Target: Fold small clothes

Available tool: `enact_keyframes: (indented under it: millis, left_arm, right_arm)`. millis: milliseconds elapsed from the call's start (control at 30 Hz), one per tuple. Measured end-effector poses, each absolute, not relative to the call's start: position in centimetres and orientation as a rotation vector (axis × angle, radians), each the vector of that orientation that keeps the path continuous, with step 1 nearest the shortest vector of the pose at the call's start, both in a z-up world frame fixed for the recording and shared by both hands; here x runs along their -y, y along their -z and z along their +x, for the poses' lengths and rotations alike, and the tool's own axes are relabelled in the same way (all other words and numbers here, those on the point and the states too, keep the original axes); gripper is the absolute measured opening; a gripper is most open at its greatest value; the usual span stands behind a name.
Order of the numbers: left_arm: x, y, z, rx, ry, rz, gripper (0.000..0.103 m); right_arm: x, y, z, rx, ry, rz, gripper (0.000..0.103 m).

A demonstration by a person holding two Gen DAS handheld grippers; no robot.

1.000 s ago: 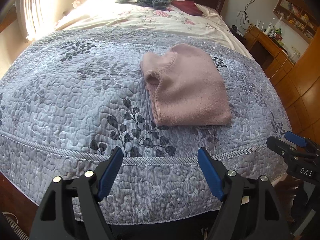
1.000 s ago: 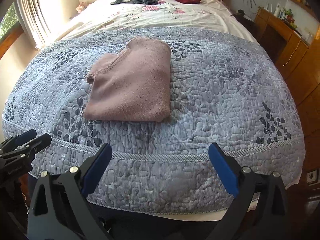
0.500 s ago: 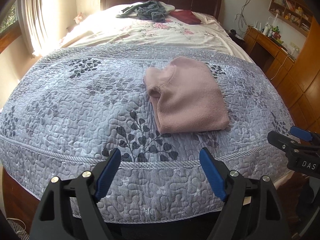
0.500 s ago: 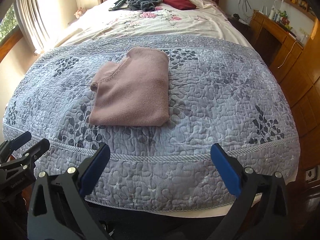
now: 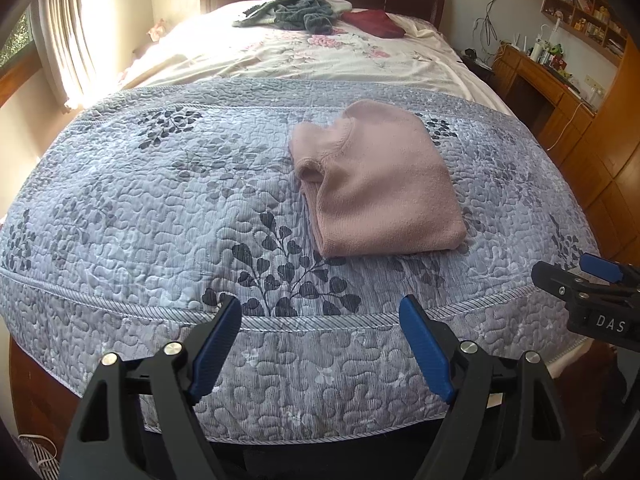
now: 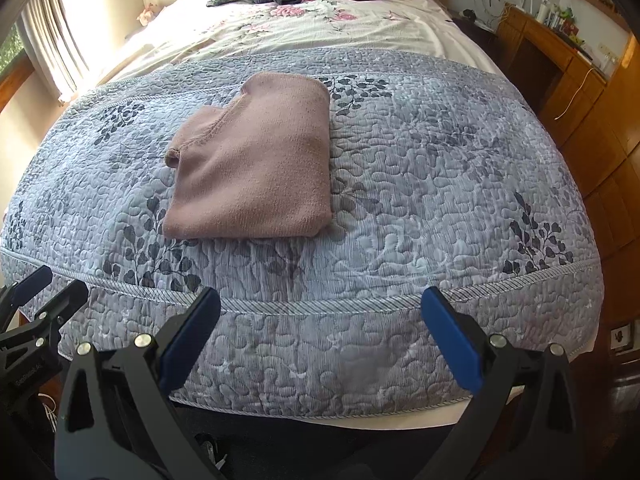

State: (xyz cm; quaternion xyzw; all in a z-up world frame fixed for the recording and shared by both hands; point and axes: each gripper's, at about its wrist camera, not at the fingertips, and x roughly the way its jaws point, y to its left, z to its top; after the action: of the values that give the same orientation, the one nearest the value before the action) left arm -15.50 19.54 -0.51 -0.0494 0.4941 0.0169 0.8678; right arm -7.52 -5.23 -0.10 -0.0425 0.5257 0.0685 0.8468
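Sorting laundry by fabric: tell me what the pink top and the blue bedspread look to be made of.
Pink top: soft matte knit or fleece, judging by its fuzzy nap and thick folded edges. Blue bedspread: quilted woven cloth, probably cotton, with puffy stitched cells and printed leaves.

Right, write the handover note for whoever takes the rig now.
Left tool: open, empty, held off the foot of the bed.
Right tool: open, empty, alongside it to the right.
Pink top: folded into a neat rectangle, lying flat on the grey quilt, touched by neither tool.
Grey garment: crumpled in a heap at the head of the bed. Red garment lies next to it; whether it is folded is unclear from here.
Done: the pink top looks finished.
Left: probably fetch the grey garment and fold it, then check the red one.
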Motion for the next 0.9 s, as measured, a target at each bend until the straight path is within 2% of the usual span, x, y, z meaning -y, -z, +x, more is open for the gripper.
enact_keyframes:
  millis: [900]
  left_arm:
    - [-19.35,1.07,-14.87,-1.047,-0.034,-0.082,0.081]
  right_arm:
    - [5.47,0.36,-6.91,-1.120,-0.157,-0.078,0.100]
